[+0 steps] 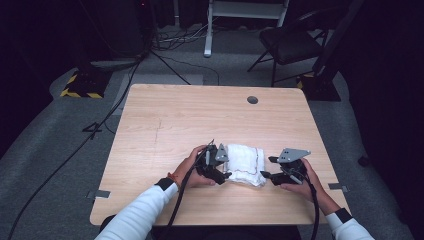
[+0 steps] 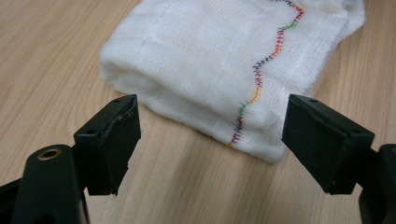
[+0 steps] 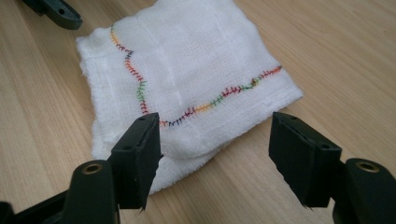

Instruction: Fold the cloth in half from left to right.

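The folded white muslin cloth (image 1: 246, 164) with a multicoloured stitched line lies flat on the wooden table (image 1: 165, 120), between our two tools. Our left hand-held gripper (image 2: 210, 135) stands just beside its near folded edge, with the jaws apart and nothing pressed between them. Our right hand-held gripper (image 3: 215, 149) is at the opposite side, also open; one jaw is over the cloth's corner, not gripping it.
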A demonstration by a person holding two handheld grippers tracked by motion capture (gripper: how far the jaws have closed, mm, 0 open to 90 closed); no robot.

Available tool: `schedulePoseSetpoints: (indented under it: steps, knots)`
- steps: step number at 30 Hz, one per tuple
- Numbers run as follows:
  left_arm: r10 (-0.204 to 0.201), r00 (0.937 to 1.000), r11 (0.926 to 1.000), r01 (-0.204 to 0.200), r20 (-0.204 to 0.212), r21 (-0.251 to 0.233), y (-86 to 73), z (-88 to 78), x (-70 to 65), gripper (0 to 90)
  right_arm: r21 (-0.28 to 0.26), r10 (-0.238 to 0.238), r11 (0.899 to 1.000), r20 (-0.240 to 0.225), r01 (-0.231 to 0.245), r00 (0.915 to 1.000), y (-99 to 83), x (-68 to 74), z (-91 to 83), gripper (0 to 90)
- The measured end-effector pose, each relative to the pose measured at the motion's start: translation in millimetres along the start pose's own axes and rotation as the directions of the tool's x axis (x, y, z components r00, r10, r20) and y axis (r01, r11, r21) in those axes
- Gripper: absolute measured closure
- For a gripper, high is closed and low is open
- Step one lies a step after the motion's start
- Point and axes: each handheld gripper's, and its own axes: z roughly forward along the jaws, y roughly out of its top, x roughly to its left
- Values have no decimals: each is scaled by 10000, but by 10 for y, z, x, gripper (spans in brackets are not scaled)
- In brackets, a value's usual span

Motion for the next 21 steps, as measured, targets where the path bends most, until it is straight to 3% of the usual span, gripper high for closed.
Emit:
schedulePoseSetpoints:
  steps: [6,12,21]
  knots:
    - [-5,9999,9999,2,-142,-158,-66,-140,23,196,-180,-48,9998,171,51,9998,19,-7,-77,343]
    - [55,9989,10000,-56,-463,-21,-164,-258,42,195,-138,-113,9998,279,117,9995,-1,6,-109,340]
    - [5,9952,10000,-5,-977,0,-320,-450,31,193,-215,154,9997,505,-143,9986,-98,-40,-265,344]
